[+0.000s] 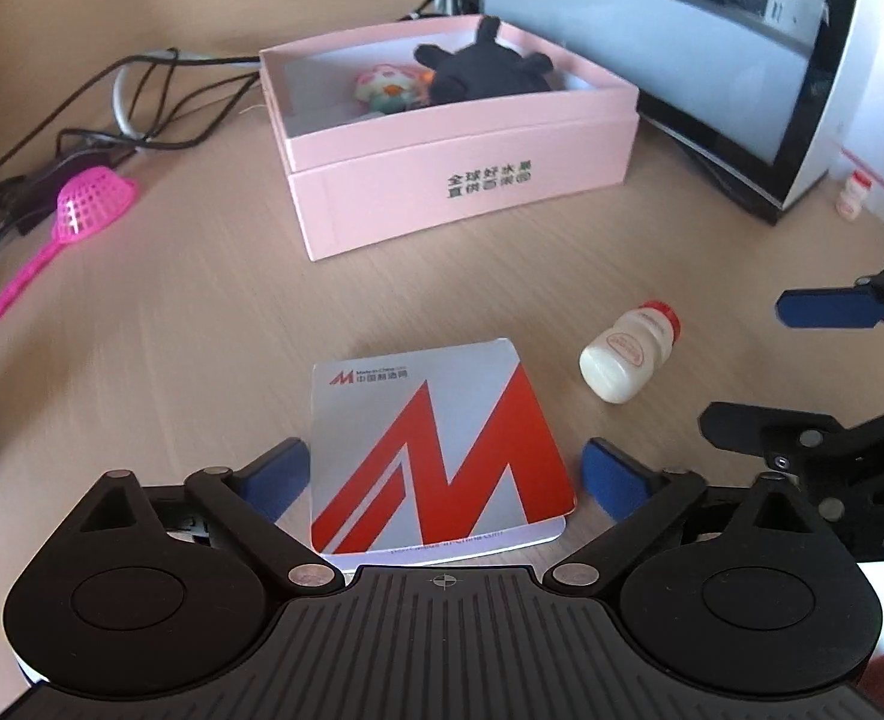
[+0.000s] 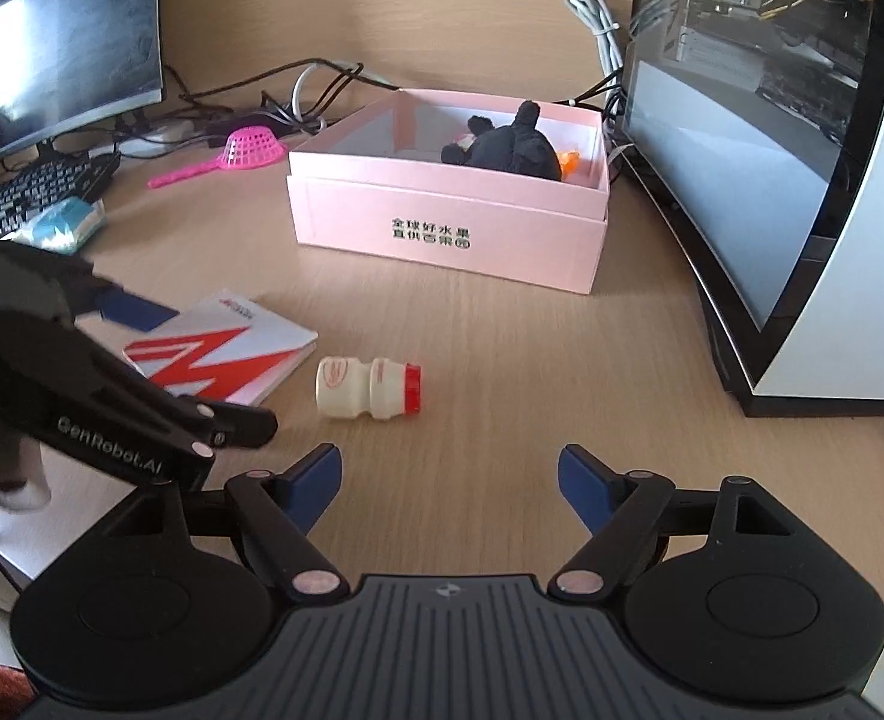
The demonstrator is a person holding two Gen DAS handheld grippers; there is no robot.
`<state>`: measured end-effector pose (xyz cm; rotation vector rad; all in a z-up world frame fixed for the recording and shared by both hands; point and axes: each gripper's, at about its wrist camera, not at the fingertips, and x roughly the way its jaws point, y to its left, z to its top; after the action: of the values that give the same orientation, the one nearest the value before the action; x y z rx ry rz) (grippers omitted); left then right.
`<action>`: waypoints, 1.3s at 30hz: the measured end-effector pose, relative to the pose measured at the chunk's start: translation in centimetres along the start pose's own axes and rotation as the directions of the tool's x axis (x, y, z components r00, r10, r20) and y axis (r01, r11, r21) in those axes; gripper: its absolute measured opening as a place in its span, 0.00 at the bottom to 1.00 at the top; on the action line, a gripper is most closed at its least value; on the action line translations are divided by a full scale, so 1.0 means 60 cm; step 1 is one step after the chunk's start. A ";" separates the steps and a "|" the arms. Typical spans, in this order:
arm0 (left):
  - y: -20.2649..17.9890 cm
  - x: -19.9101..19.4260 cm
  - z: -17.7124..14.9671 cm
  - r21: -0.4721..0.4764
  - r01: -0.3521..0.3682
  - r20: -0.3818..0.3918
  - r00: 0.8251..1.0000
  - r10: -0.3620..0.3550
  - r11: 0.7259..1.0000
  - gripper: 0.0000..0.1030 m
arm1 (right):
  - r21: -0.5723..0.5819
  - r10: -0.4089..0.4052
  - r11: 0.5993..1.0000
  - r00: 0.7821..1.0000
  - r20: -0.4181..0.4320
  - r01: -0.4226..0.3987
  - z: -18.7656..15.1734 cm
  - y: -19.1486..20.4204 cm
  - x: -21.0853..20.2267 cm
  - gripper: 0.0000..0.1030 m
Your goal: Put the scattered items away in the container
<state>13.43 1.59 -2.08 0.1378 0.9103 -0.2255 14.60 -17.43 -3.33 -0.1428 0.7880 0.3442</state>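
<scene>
Two grippers over a wooden desk [image 2: 502, 324], so here's the rundown from left to right. Far left there's a pink strainer scoop [image 1: 75, 216] lying flat near a tangle of black cables [image 1: 81, 120], well away from everything else. Next up, the left gripper [image 1: 442, 474] has its blue pads on either side of a red-and-white booklet [image 1: 435, 450] that's flat on the desk; there's a small gap on the right side, and the left one looks about touching, so the fingers are spread, not clamped on it. Behind that, mid-desk, sits the pink box [image 1: 460, 180], open on top, with a black plush toy [image 1: 484, 69] and a small colourful toy [image 1: 384, 87] already inside. To the right of the booklet, a little white bottle with a red cap [image 2: 369, 390] is lying on its side, just beside the booklet's corner. The right gripper [image 2: 448, 480] hangs in front of it, fingers spread wide with nothing between them. Far right is a PC case [image 2: 802, 180], with another small bottle [image 1: 853, 192] next to it.
</scene>
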 end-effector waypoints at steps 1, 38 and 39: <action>0.002 -0.004 0.000 0.001 0.006 0.002 1.000 -0.006 1.000 0.84 | 0.001 0.007 1.000 1.000 0.002 -0.007 0.003 0.001 0.002 0.78; 0.088 -0.246 0.022 0.058 0.087 0.404 0.909 -0.103 0.995 0.81 | -0.023 -0.052 0.998 0.985 0.163 0.056 0.113 0.061 -0.101 0.41; 0.090 -0.250 0.030 0.063 0.100 0.419 0.900 -0.117 0.993 0.81 | -0.019 -0.063 0.998 0.983 0.175 0.067 0.118 0.061 -0.114 0.41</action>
<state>7.29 8.47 11.03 0.0697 0.4797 -0.3626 13.57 -13.94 6.50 -0.1593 0.6047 0.3006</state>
